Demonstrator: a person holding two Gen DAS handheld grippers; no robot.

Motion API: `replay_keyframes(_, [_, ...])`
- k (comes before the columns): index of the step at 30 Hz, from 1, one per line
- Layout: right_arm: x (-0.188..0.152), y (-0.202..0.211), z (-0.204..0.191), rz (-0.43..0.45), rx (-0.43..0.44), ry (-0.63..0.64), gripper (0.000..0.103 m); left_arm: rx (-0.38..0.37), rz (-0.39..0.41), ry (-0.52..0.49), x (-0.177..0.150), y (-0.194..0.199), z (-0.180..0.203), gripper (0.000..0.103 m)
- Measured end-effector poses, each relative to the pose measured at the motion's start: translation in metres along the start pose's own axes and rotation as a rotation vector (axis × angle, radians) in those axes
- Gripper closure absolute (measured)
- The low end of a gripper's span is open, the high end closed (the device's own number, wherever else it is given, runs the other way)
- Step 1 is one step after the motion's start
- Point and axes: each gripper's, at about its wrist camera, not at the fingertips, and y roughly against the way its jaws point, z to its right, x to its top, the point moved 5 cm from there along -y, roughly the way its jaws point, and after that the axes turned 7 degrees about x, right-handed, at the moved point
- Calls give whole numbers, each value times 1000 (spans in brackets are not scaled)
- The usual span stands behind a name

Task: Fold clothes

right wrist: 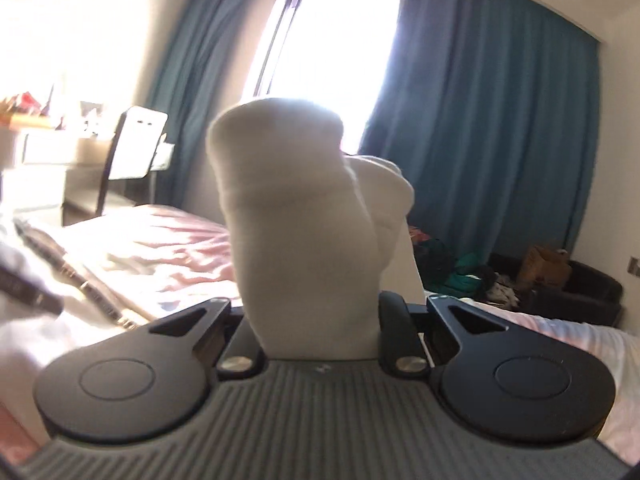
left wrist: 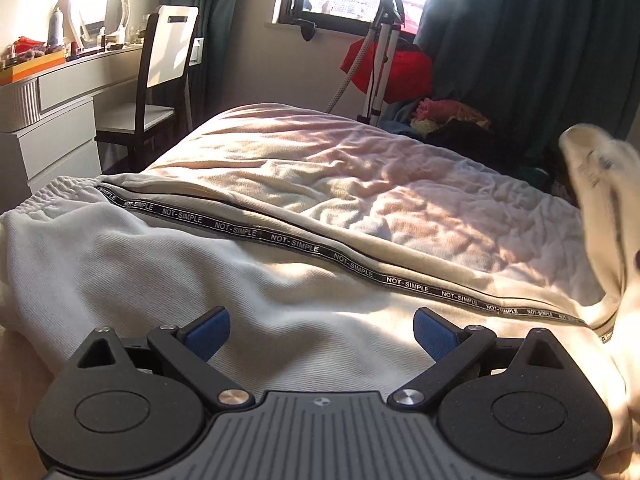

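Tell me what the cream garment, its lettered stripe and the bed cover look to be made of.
Cream garment: a soft knit, probably cotton jersey or fleece, matte; fine ribbing shows in the weave. Lettered stripe: seemingly a woven or printed black tape reading NOT-SIMPLE, flatter and smoother than the knit. Bed cover: a pinkish, plush-looking textile, maybe terry or fleece; it lies in small soft wrinkles with no sheen.

The cream trousers (left wrist: 200,272) run off the frame's left edge — the raised leg end (left wrist: 596,184) is motion-blurred.
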Motion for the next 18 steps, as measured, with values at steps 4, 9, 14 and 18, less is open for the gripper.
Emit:
replay_keyframes(4, [-44, -20, -83, -146, 155, 207, 87, -8, 1, 24, 5, 2, -7, 4])
replay_keyframes(9, [-62, -26, -109, -185, 162, 291, 87, -35, 5, 45, 8, 2, -9, 4])
replay_keyframes(14, [-47, -25, -116, -159, 174, 279, 87, -57, 13, 64, 11, -2, -10, 4])
replay_keyframes(18, [-50, -26, -134, -164, 210, 303, 85, -51, 8, 68, 10, -10, -13, 5])
